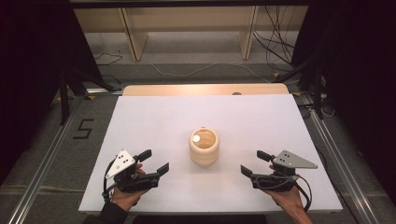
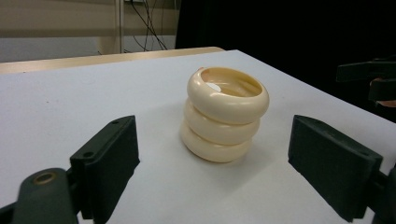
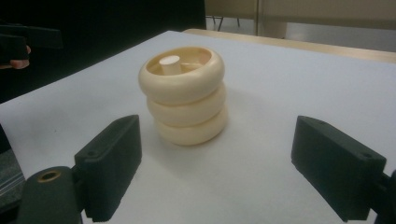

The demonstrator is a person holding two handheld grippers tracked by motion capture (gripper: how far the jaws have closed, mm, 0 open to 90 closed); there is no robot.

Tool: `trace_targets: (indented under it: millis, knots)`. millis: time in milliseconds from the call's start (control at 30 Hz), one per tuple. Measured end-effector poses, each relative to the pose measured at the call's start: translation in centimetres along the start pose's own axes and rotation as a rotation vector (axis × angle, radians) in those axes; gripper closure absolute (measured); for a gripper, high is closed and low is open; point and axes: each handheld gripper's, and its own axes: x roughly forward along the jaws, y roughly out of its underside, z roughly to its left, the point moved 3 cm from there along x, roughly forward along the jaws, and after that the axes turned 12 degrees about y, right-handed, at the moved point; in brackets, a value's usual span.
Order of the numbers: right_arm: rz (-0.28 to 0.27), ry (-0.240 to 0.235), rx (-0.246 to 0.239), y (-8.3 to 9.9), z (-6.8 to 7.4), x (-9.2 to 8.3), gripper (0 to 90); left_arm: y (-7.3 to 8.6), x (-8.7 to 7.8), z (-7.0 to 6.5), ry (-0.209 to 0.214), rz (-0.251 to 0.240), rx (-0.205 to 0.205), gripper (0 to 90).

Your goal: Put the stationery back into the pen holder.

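A stack of three cream-coloured plastic rings (image 1: 204, 146) stands upright near the middle of the white bench top (image 1: 149, 121), somewhat closer to its near edge; a short white peg (image 3: 169, 62) shows inside the top ring. My left gripper (image 1: 154, 162) sits near the near left corner, jaws spread wide, holding nothing. My right gripper (image 1: 254, 163) sits near the near right corner, jaws likewise spread and empty. Both point toward the stack, well apart from it.
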Motion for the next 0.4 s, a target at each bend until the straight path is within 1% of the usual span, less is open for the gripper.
trace_targets:
  millis: [400]
  knots:
    - [-0.005, 0.004, -0.003, -0.09, -0.01, 0.01, 16.8, -0.02, 0.01, -0.02, 0.0, 0.0, 0.002, 15.6]
